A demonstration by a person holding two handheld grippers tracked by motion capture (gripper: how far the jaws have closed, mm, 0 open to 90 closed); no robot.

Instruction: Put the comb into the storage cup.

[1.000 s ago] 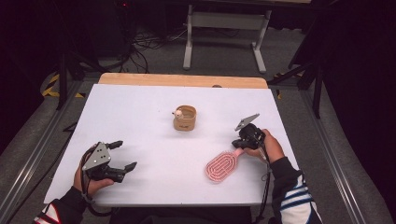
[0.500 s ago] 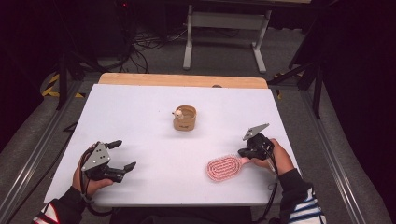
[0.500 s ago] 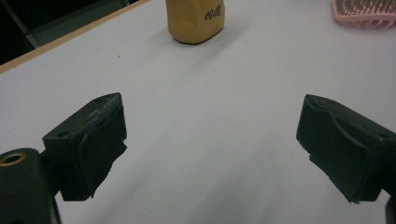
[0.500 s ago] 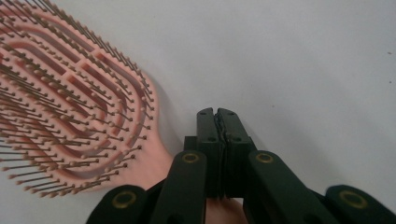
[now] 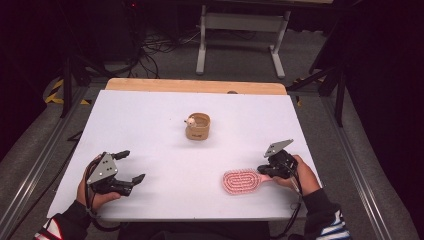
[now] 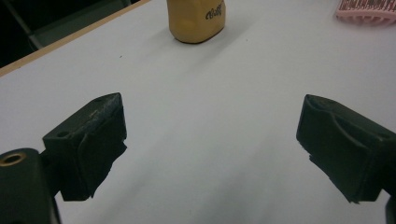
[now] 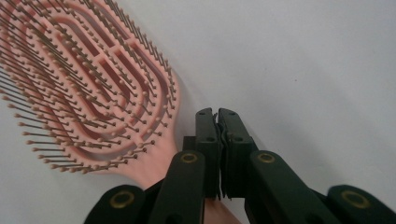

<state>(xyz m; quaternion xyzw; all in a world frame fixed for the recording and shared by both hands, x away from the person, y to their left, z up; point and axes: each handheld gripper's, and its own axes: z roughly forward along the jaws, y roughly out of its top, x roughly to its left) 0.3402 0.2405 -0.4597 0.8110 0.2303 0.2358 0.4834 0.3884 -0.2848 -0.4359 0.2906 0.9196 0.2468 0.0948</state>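
Now the pink brush [image 5: 241,181] lies flat, bristles up, near the worktop's [image 5: 150,120] front edge. Its handle points at the right claw [image 5: 263,170], which is closed, the handle passing under the jaws. Well apart, the left claw [image 5: 131,166] gapes open, holding nothing.

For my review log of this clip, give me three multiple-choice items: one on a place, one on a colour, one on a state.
1. Where does the hairbrush lie on the table?
A. near edge, right side
B. far left corner
C. inside the cup

2. What colour is the hairbrush?
A. blue
B. pink
C. green

3. How do the left hand-held gripper jaws stand?
A. shut on the cup
B. shut on nothing
C. wide open

Key: A, it lies by the right hand-held gripper; B, pink body and bristles; C, bare table between the jaws, tan cup far off.
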